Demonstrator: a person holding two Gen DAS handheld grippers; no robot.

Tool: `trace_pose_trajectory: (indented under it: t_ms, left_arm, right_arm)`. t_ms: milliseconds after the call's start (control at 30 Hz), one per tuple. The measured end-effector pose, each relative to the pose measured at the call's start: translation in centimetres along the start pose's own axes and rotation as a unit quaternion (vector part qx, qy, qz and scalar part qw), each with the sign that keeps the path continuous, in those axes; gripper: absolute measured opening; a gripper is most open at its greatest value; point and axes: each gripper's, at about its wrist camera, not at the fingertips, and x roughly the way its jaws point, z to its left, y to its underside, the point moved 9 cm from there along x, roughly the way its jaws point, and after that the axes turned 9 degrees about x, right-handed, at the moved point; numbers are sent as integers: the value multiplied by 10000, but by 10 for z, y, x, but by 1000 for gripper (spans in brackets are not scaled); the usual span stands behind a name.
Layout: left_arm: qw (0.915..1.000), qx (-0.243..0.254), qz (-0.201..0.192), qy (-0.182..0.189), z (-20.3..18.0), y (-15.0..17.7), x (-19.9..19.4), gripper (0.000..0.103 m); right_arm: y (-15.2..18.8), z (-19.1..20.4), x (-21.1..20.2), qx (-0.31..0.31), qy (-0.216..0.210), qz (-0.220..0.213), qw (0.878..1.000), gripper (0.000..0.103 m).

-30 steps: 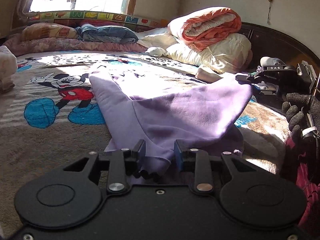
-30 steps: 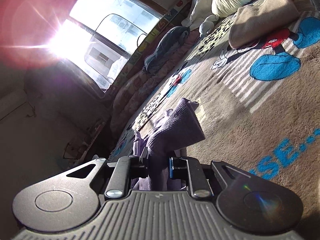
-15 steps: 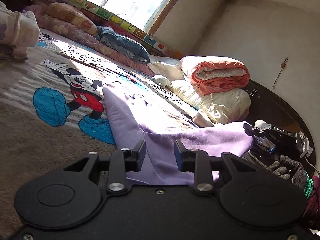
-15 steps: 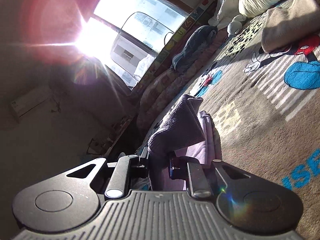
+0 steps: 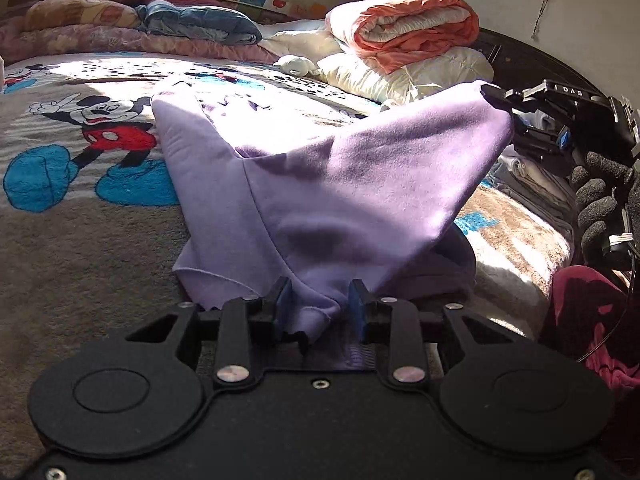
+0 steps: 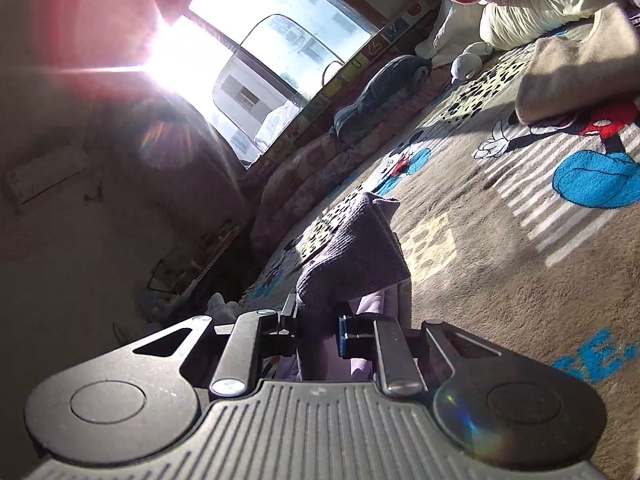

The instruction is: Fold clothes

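I see the lavender garment lying on the bed's cartoon-mouse blanket; its long axis runs from my left hand-held gripper away toward the window end, far end flat in sun; one corner is lifted off the blanket and drawn out to the right, so the cloth forms a raised tent between two holds; left hand-held gripper: near hem bunched between the blue pads, jaws a little apart around the fold, clenched on the garment as far as I can tell; right hand-held gripper: closed on a ribbed cuff of the same garment, the cuff standing up past the fingertips; in the left view the same gripper sits at the lifted corner, a gloved hand behind it. Edges: the garment's left edge is straight, its raw hem nearest me; open blanket to the left of the cloth; orange rolled quilt on cream bedding at the far right; a beige folded item well apart on the blanket.
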Motion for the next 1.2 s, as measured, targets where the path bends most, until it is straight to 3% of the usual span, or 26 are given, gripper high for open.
trace_pose_trajectory:
  t_ms: [133, 267, 433, 533, 600, 733, 800, 867, 1033, 1200]
  left_arm:
    - [9999, 91, -5, 82, -7, -1, -1, 45]
    - [9994, -159, -220, 221, -6, -12, -13, 47]
    - [9890, -926, -1151, -36, 22, -43, -43, 48]
    - [9811, -1158, -1484, -447, 46, -60, -49, 67]
    - [9824, -986, -1311, -890, 57, -76, -42, 67]
    - [9856, -613, -864, -1315, 86, -96, -1, 66]
    - [9857, -424, -643, -1500, 101, -106, 20, 57]
    - [9846, -234, -422, -1683, 116, -116, 40, 39]
    - [9766, 240, 134, -2132, 153, -141, 90, 34]
    - [9746, 631, 434, -2105, 164, -159, 139, 32]
  right_arm:
    - [14, -53, 4, 343, 396, 100, 9986, 19]
    - [31, -78, 7, 476, 393, 234, 9978, 19]
    - [39, -85, 6, 599, 107, 217, 9979, 19]
    - [39, -86, 7, 656, -14, 232, 9976, 19]
    - [38, -85, 6, 683, -80, 216, 9974, 19]
    - [37, -85, 5, 727, -140, 167, 9971, 19]
    - [36, -85, 4, 746, -159, 138, 9970, 19]
    - [37, -86, 4, 762, -159, 153, 9968, 19]
    - [36, -89, 7, 750, -166, 172, 9969, 19]
    - [36, -91, 10, 735, -155, 193, 9970, 18]
